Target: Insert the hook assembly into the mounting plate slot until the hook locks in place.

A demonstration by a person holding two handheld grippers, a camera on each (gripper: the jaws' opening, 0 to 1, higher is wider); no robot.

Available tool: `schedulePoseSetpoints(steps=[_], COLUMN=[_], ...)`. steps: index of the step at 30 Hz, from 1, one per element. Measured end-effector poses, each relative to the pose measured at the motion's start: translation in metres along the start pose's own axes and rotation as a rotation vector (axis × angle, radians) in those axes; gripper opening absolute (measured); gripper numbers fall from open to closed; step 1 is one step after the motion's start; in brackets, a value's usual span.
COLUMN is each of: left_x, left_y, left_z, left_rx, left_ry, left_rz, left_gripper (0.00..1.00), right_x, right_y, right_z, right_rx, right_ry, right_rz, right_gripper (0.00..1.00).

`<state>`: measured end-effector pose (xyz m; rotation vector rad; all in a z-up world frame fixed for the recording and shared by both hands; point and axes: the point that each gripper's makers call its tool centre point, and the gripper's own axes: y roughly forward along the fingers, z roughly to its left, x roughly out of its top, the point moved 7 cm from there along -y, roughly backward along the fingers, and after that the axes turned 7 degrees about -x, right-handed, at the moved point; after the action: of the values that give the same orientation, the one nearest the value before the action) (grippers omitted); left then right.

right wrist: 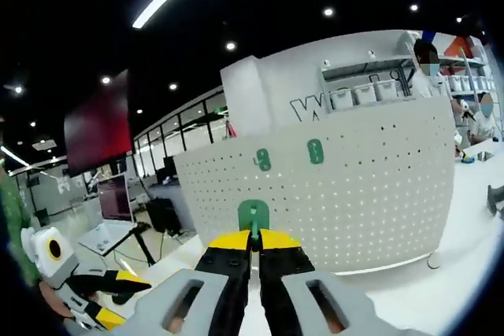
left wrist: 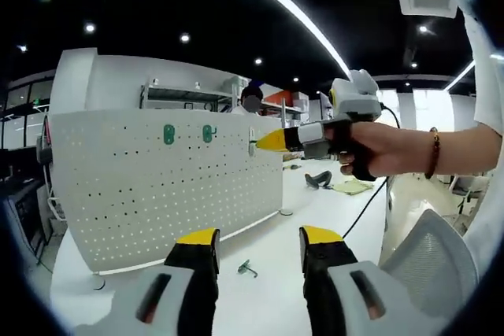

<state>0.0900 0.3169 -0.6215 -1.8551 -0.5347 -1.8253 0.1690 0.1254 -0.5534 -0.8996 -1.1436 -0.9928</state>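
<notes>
A white pegboard panel (left wrist: 157, 186) stands upright on the white table (left wrist: 276, 289), with two green hooks (right wrist: 263, 160) already mounted near its top edge. The right gripper (right wrist: 253, 240), jaws pinched together, clamps a green hook assembly (right wrist: 253, 216) at the board, seemingly touching it. The left gripper (left wrist: 258, 235) hangs wide open and empty above a small loose hook (left wrist: 247, 268) lying on the table.

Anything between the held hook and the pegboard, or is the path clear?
Nothing visible blocks it. The right hand-held gripper is shut on the green hook, already up near the white pegboard, with bare perforated panel ahead. Two green hooks already mounted sit higher up, off the approach line.
</notes>
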Motion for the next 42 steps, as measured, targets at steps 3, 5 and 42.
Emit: schedulePoseSetpoints(steps=[3,5,42], left_x=[-0.001,-0.002,0.004], left_y=[-0.002,-0.003,-0.011], left_z=[0.002,0.003,0.019], left_rx=[0.015,0.023,0.05], left_ry=[-0.026,-0.017,0.0], left_rz=[0.019,0.024,0.04], left_gripper=[0.49,0.54,0.75], right_x=[0.005,0.008,0.037], right_y=[0.006,0.01,0.075], right_z=[-0.001,-0.002,-0.002], right_rx=[-0.023,-0.031,-0.116], right_ry=[-0.057,-0.062,-0.038], right_rz=[-0.004,-0.022,-0.06], right_gripper=[0.01,0.01,0.01])
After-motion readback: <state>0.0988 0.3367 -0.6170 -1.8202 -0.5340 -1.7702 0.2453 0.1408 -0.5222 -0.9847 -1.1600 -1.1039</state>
